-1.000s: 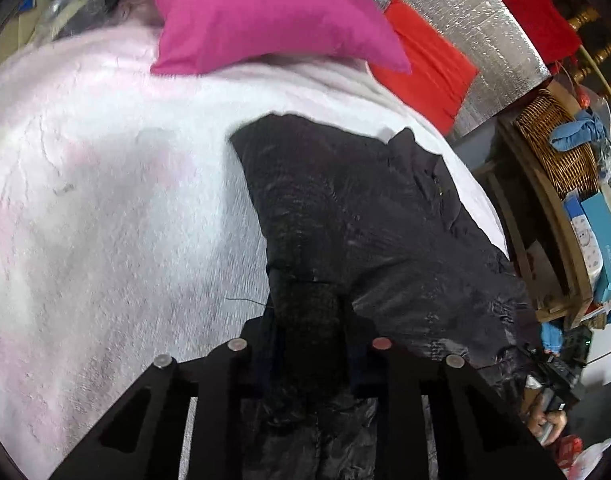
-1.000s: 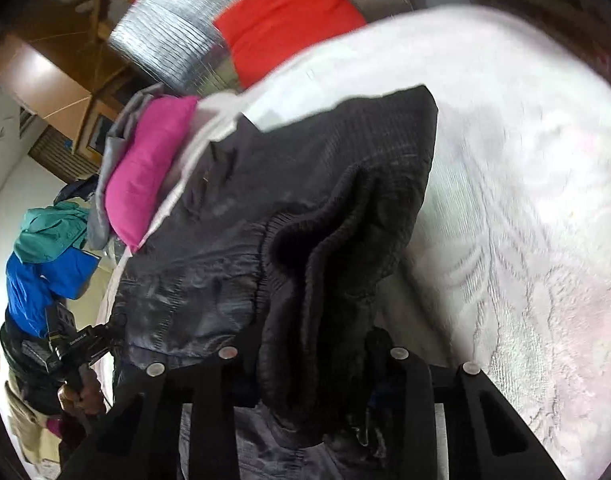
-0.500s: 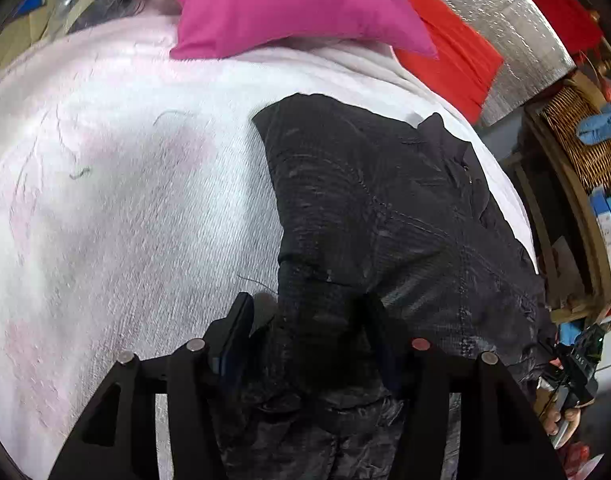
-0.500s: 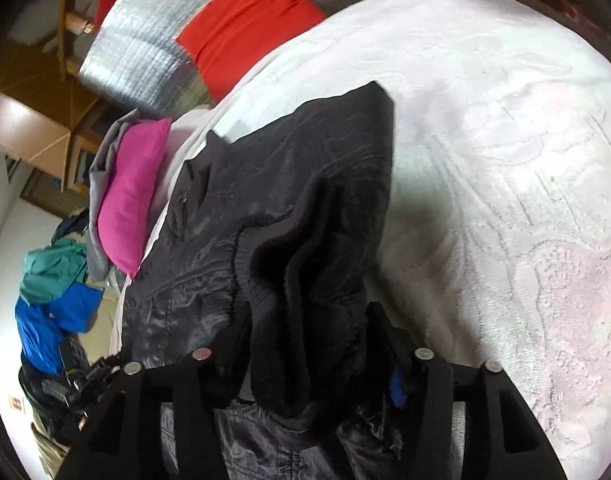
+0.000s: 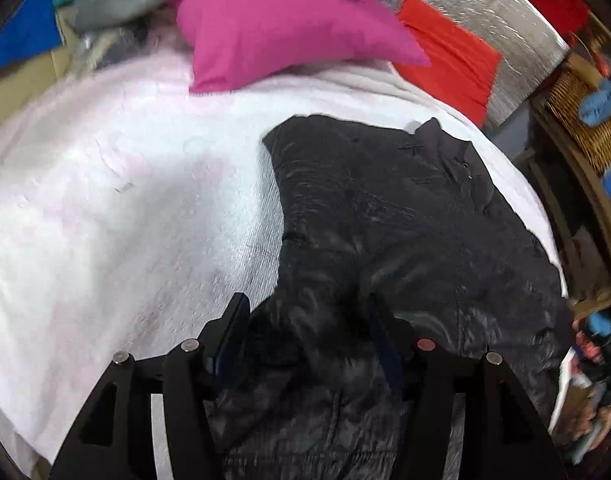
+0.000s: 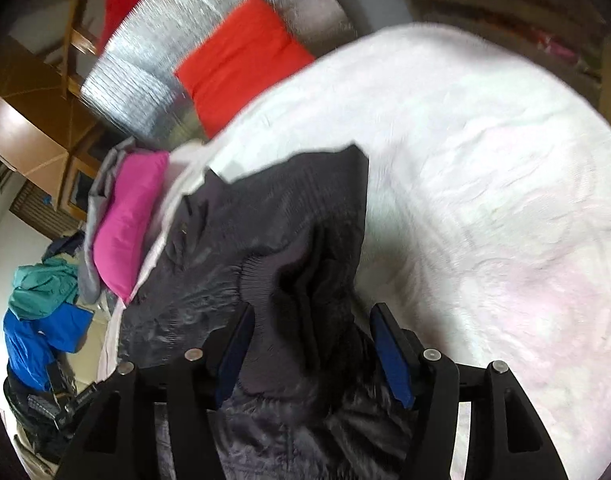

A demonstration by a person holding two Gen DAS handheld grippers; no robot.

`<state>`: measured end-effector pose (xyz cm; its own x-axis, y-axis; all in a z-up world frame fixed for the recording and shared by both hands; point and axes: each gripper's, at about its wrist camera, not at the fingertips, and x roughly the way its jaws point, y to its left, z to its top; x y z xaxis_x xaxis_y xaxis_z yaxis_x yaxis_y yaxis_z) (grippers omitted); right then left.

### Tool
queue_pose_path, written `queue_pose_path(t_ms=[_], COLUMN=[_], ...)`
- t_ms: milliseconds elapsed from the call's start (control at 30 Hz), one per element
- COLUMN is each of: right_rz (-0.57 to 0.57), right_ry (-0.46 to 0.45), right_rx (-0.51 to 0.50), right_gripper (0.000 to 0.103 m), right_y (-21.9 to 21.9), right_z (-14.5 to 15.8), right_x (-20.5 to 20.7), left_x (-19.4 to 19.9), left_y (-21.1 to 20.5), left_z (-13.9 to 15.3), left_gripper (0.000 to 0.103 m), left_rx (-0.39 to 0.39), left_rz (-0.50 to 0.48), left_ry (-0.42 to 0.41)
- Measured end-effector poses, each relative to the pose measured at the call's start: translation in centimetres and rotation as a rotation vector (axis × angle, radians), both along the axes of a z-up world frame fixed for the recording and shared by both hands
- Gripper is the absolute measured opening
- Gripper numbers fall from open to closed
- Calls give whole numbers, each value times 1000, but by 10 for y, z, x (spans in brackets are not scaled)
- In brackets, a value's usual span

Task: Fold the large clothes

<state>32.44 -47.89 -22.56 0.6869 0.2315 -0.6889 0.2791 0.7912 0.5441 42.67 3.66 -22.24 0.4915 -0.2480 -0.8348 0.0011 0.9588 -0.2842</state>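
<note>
Left gripper [image 5: 307, 320] has its jaws spread wide, with the black jacket [image 5: 405, 232] bunched up loosely between them, not pinched at all. Same deal on the right gripper [image 6: 309, 328]: jaws wide apart, and a thick fold of the jacket [image 6: 289, 232], ribbed cuff included, just sits in the gap. The jacket lies folded over on a white fuzzy blanket [image 5: 125, 220] covering the bed. Past its far edge there's a pink pillow [image 5: 289, 32] with a grey one on top, then a red cushion [image 6: 241, 60] leaning on silvery foil sheeting [image 6: 153, 60].
</note>
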Motion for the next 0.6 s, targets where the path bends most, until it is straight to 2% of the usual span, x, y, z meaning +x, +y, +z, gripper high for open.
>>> queue_pose_path(t_ms=[167,400,600], right_rz=[-14,-71,-61], right_ry=[-42,-27,5], right_rx=[-20,31,49], right_gripper=[68,68,68], right_y=[0,-19,-20], right_z=[9,-5,-17], right_x=[-48,-108,-125], left_x=[-33,-68,-91], left_y=[-5,19,30], left_z=[12,2,3], left_gripper=[63,63,63], left_rx=[96,83,67], left_rz=[-45,-6,27], left_ry=[-78,-38,-42])
